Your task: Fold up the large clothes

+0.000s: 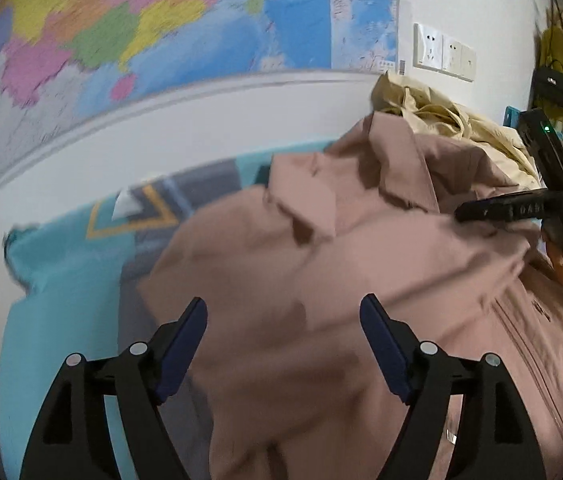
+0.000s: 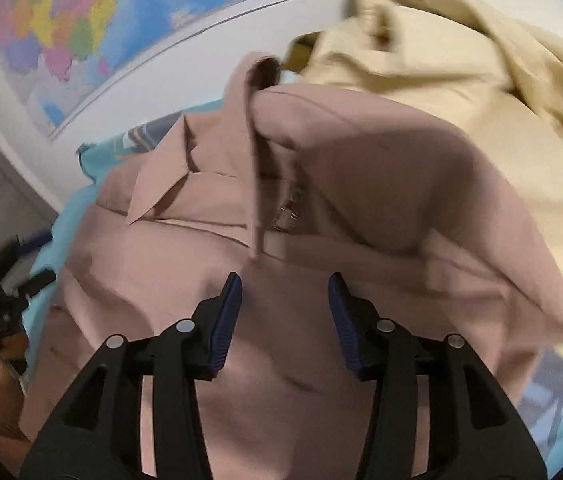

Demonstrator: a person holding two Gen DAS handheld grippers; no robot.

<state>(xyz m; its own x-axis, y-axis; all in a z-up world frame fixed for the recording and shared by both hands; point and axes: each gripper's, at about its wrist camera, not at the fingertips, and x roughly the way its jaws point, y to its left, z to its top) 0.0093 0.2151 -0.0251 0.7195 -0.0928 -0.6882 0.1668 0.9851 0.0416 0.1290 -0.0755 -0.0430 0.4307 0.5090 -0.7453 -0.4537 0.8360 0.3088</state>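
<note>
**Two open claws over a pink jacket, collar at the far end**

The pink jacket (image 1: 361, 280) lies spread on a teal patterned cover (image 1: 53, 280), whether of a bed or a surface cannot be told. Its collar (image 2: 161, 184) points to the far side, toward the wall with the coloured map (image 1: 121, 20); its zipper (image 2: 287, 208) runs from there back toward the near side. So the long axis of the garment runs near to far, roughly in line with both claws. A crumpled beige garment (image 2: 461, 60) is heaped at the far right, touching the jacket's right shoulder.

The left claw (image 1: 283, 312) has its jaws spread wide and holds nothing; it hangs over the left half of the jacket, with the left edge of the cloth just beside its left finger. The right claw (image 2: 285, 288) is also open, somewhat less wide, and empty. It sits over the chest, just near of the zipper's end, and in the left wrist view its body shows low over the cloth by the right shoulder.

My judgement: the folding has hardly begun, since the jacket lies rumpled and full length. The right sleeve area (image 2: 401, 168) bulges up and seems folded over the body. The left claw is nearer the left edge, the right claw nearer the collar and the bulge. A lengthwise fold would need each claw to take its own side edge.
</note>
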